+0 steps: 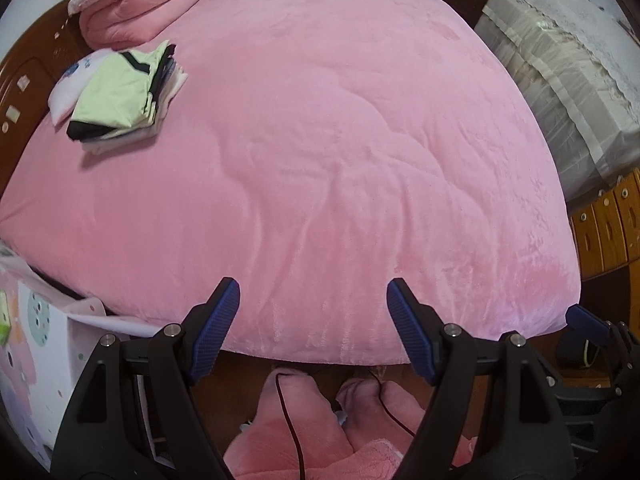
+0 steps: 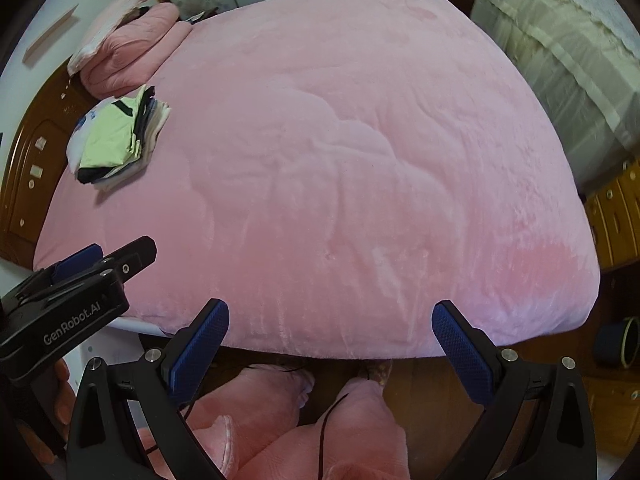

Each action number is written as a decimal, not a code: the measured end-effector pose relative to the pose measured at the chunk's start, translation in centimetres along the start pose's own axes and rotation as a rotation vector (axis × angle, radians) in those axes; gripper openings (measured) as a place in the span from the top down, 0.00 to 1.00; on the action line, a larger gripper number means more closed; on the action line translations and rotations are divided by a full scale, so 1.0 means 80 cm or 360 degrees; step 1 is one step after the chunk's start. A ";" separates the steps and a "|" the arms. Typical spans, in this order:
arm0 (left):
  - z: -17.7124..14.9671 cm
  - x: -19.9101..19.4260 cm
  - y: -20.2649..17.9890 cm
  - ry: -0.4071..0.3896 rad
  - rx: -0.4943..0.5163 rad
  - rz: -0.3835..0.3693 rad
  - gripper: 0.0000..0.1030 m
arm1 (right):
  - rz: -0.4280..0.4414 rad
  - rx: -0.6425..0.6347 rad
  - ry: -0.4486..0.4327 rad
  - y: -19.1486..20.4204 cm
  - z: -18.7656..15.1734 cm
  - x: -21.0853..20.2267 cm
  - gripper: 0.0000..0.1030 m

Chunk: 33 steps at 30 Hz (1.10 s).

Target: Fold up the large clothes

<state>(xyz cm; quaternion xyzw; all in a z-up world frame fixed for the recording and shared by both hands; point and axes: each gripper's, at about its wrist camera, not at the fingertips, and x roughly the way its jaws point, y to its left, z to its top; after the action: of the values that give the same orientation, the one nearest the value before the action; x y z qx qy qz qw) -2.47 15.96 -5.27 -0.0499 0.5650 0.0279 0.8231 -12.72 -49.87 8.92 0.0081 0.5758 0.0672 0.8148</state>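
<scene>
A stack of folded clothes point(image 1: 120, 96) with a light green piece on top lies at the far left of the pink bed cover point(image 1: 320, 140); it also shows in the right wrist view point(image 2: 120, 136). No unfolded garment lies on the bed. My left gripper point(image 1: 312, 300) is open and empty above the bed's near edge. My right gripper point(image 2: 330, 320) is open and empty, also over the near edge point(image 2: 320, 240). The left gripper appears at the left of the right wrist view point(image 2: 80, 272).
A folded pink quilt and pillow point(image 1: 136, 4) sit at the far left corner. A cloth-covered block point(image 1: 568, 72) stands to the right of the bed, wooden drawers point(image 1: 608, 224) beside it. A patterned white cloth point(image 1: 36, 340) lies at the near left.
</scene>
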 end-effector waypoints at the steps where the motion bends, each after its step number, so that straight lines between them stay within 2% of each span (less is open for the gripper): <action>1: -0.004 0.000 0.002 0.0008 -0.0026 0.0003 0.29 | -0.0008 -0.0012 -0.0006 0.002 0.001 -0.001 0.00; 5: -0.018 0.005 0.002 0.0038 -0.0033 0.0032 0.29 | -0.0012 -0.0042 -0.0008 0.015 -0.006 -0.010 0.01; 11: -0.016 -0.002 0.003 -0.0007 -0.0050 0.0022 0.29 | -0.0039 -0.0012 -0.0036 0.004 -0.003 -0.011 0.00; 19: -0.010 -0.018 -0.001 -0.0064 -0.0037 0.0004 0.28 | -0.0083 0.0020 -0.0117 0.003 -0.014 -0.038 0.00; 22: -0.007 -0.029 -0.003 -0.0113 -0.0009 -0.0002 0.22 | -0.0089 0.0019 -0.0156 0.002 -0.012 -0.050 0.00; 25: -0.005 -0.035 -0.008 -0.0131 0.0012 0.0001 0.20 | -0.0077 0.0032 -0.0167 0.004 -0.013 -0.057 0.00; 27: -0.004 -0.036 -0.009 -0.0129 0.0019 0.0009 0.15 | -0.0060 0.0054 -0.0161 0.004 -0.014 -0.059 0.00; 29: -0.003 -0.036 -0.009 -0.0129 0.0006 0.0011 0.03 | -0.0053 0.0058 -0.0155 0.001 -0.013 -0.060 0.00; 30: -0.003 -0.036 -0.008 -0.0128 0.0003 0.0008 0.00 | -0.0045 0.0054 -0.0149 0.000 -0.012 -0.059 0.00; 33: -0.004 -0.034 -0.007 -0.0117 0.0004 0.0009 0.01 | -0.0034 0.0047 -0.0137 -0.004 -0.007 -0.058 0.00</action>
<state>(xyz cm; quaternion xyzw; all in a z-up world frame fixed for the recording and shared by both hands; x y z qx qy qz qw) -3.69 15.36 -2.81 -0.0461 0.5345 0.0312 0.8433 -14.73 -50.81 13.01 0.0169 0.5412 0.0495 0.8393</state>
